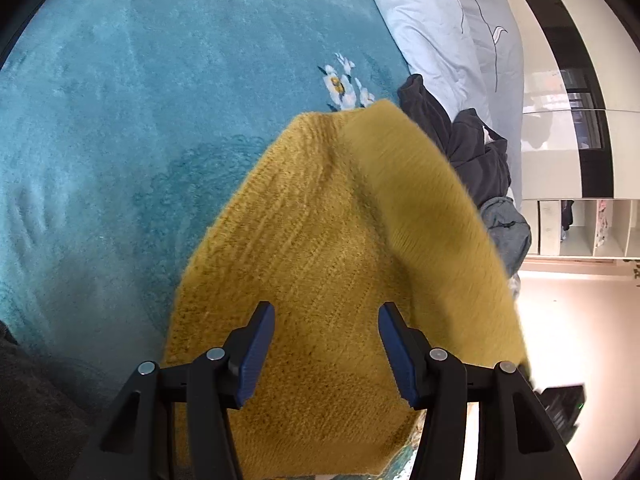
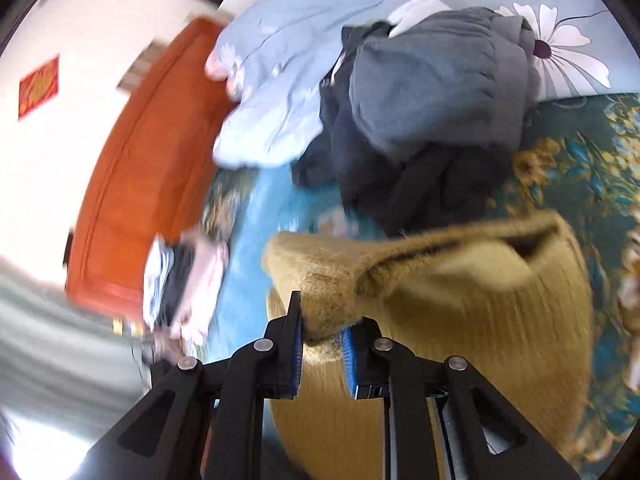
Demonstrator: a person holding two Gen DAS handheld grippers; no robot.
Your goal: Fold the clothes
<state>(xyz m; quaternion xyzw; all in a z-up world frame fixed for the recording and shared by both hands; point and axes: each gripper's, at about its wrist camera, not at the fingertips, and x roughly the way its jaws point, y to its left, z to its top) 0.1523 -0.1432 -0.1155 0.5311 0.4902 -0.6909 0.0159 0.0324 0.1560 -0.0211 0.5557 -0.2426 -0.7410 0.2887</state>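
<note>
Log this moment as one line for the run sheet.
task: fold clothes | left tool: open over yellow sweater | right tool: shut on sweater edge, lifted | dark clothes pile: beyond, untouched | surface: teal blanket

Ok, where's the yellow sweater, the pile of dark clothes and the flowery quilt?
yellow sweater [image 1: 320, 240]: left wrist view, middle of its knit.
pile of dark clothes [image 2: 420, 100]: right wrist view, grey top garment.
flowery quilt [image 1: 440, 20]: left wrist view, pale blue part.

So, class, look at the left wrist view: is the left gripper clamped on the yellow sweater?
No. The left gripper has its jaws spread wide apart above the yellow sweater, with nothing pinched between them.
</note>
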